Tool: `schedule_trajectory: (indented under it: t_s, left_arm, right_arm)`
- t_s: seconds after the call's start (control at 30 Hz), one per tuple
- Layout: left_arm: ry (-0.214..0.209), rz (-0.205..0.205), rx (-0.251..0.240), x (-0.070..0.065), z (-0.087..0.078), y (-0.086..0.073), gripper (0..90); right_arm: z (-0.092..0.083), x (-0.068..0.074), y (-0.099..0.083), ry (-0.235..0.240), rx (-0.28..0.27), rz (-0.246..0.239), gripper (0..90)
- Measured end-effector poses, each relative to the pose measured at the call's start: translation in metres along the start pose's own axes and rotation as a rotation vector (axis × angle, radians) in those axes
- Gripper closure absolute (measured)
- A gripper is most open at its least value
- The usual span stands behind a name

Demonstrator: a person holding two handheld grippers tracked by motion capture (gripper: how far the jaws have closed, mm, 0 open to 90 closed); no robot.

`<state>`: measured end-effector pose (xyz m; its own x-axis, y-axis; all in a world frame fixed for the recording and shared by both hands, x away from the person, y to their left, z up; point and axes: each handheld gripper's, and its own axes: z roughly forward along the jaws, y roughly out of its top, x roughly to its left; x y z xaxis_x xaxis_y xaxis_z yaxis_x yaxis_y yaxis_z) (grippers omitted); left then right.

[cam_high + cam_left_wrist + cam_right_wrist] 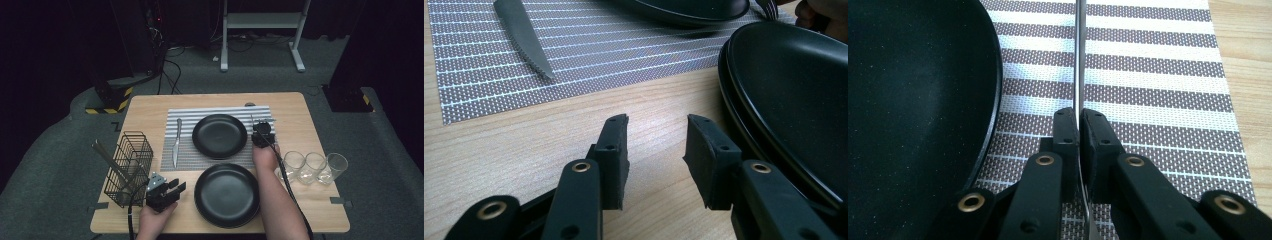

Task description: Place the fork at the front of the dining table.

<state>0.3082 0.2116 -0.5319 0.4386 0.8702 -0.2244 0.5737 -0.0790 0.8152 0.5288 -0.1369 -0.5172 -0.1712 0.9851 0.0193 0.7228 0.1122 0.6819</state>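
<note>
Fork (1079,60) sits clamped edge-on between the pads of the right gripper (1079,131), its thin metal shaft running away from the jaws over the striped mat (1158,75). Seen from the high view, this gripper (263,131) is just to the right of the far plate (220,136), over the mat's right end, with the fork's tines (253,119) poking out beyond it toward the far edge of the bench (150,107). In the right gripper view the dark rim of that plate (913,110) curves close beside the jaws, apart from the fork.

Nearer the person than the far plate, a second black plate (226,194) lies on the bare wood, off the mat. Left of the far plate, a knife (176,141) lies on the mat, its blade pointing toward the person.

Left of the near plate, the left gripper (172,189) is low over the bench, jaws partly apart with nothing between them; in its own view (656,145) bare wood shows in the gap, the near plate's rim (744,135) just beside one jaw.

Farther left of the far plate stands a wire basket (129,167) with a utensil handle sticking out. Right of the near plate, three clear glasses (314,166) stand in a row.
</note>
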Motion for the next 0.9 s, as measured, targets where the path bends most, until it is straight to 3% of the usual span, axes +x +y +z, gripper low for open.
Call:
schedule_trajectory:
  t_s: [0.53, 0.9]
  left_arm:
    - [0.000, 0.000, -0.001, 0.000, 0.000, 0.000, 60.9]
    - [-0.002, 0.003, 0.000, 0.000, 0.000, 0.000, 61.0]
  right_arm:
    - [-0.006, 0.003, -0.001, -0.004, 0.002, -0.017, 80.5]
    - [-0.021, 0.007, -0.008, 0.007, -0.014, -0.013, 68.9]
